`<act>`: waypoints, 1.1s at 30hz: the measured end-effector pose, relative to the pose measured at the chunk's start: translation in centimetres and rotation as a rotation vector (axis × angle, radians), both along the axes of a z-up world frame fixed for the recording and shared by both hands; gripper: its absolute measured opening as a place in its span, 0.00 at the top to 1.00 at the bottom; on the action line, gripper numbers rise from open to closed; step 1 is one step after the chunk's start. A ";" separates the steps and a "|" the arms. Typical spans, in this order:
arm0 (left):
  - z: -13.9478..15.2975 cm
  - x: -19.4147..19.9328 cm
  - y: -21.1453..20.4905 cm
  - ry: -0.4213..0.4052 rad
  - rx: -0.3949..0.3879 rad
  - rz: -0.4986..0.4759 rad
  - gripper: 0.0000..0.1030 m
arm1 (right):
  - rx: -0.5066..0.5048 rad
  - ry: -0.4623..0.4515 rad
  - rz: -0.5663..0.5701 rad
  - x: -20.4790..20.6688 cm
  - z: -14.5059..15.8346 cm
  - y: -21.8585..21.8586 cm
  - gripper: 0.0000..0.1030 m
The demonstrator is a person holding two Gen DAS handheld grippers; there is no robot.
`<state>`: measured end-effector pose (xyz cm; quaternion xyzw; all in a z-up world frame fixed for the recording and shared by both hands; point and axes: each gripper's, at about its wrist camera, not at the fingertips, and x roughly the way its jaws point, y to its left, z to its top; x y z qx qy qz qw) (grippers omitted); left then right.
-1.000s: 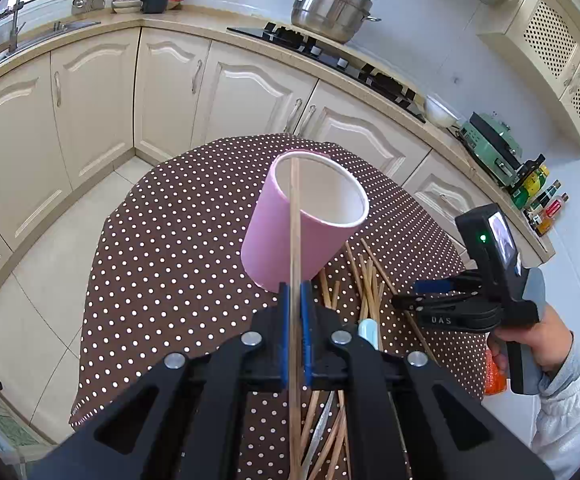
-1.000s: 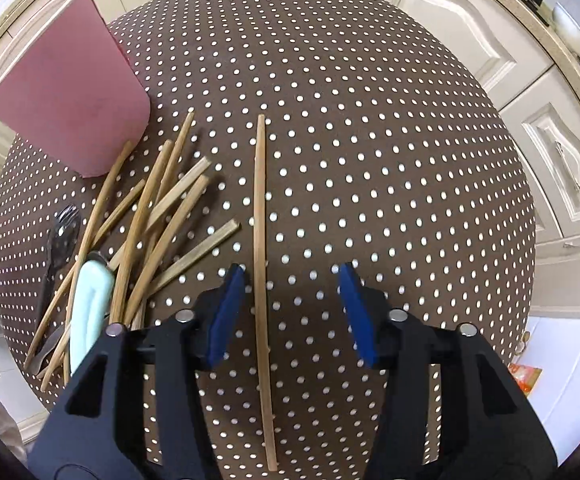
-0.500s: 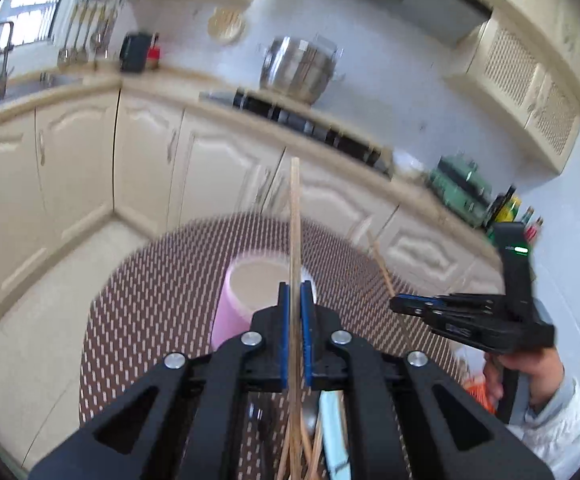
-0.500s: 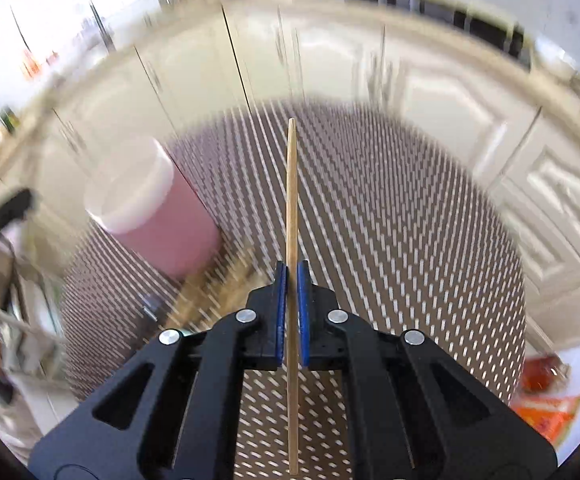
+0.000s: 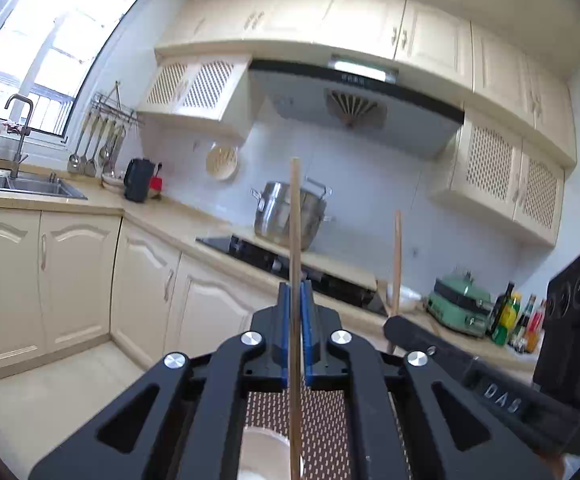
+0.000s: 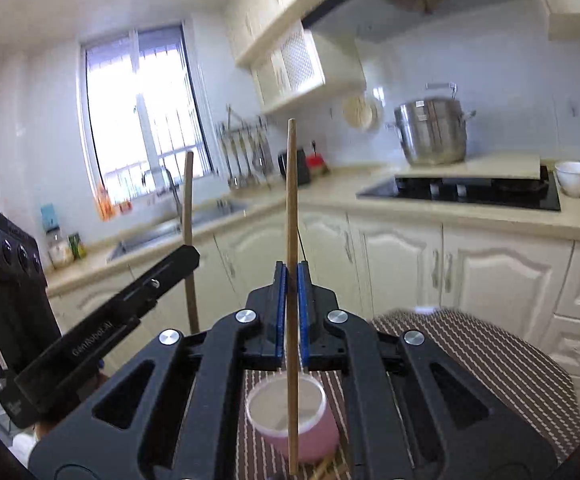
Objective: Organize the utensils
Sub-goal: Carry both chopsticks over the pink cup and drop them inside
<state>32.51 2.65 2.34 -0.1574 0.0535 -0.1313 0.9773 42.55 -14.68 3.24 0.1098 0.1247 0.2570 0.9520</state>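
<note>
- My left gripper [image 5: 295, 300] was closed tight on a chopstick [image 5: 295, 240]. Its blue pads squeezed the stick from both sides.
- That chopstick stood straight up and down. Its top end pointed up past the steel pot [image 5: 290, 216], and its bottom end hung over the pink cup [image 5: 266, 452].
- To the right in the left view, I saw my right gripper [image 5: 400, 322] from the side, holding its own stick [image 5: 396, 256]. That stick pointed up too, leaning only a tiny bit.
- In the right view, my left gripper [image 6: 188, 254] showed at the left with its chopstick [image 6: 188, 200] upright.
- My right gripper [image 6: 291, 280] was shut on the second stick [image 6: 291, 200]. Its jaws had just been closing, and the stick was pinched between the pads.
- This stick ran straight up and down as well. Its lower end hung in front of the pink cup [image 6: 314, 436], but I could not tell if it was inside.
- The cup stood on the brown cloth with white dots [image 6: 470, 360] on the table.
- A few more wooden sticks [image 6: 326, 470] lay on the cloth just by the cup.
- The room was a kitchen with cream cupboards [image 6: 490, 272], a window [image 6: 146, 112], a sink [image 6: 178, 224], a black stove [image 6: 470, 192] and a white bowl [image 6: 574, 178].
</note>
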 end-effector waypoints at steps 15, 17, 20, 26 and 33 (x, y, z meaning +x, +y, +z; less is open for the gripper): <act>-3.7 4.0 -1.3 -0.026 0.065 0.104 0.95 | 0.102 -0.023 -0.065 3.4 -4.8 0.4 0.94; -4.5 4.1 -1.1 0.004 0.066 0.091 0.95 | 0.092 -0.007 -0.058 3.4 -5.6 0.5 0.94; -5.2 3.7 -0.8 0.028 0.084 0.076 0.94 | 0.065 -0.004 -0.045 2.4 -6.1 0.8 0.94; -5.5 2.3 -0.5 0.056 0.101 0.058 0.69 | 0.024 -0.007 -0.036 0.3 -6.4 0.9 0.94; -5.0 -0.1 -0.4 0.100 0.188 0.131 0.49 | 0.001 0.010 -0.032 -1.7 -6.4 0.9 0.94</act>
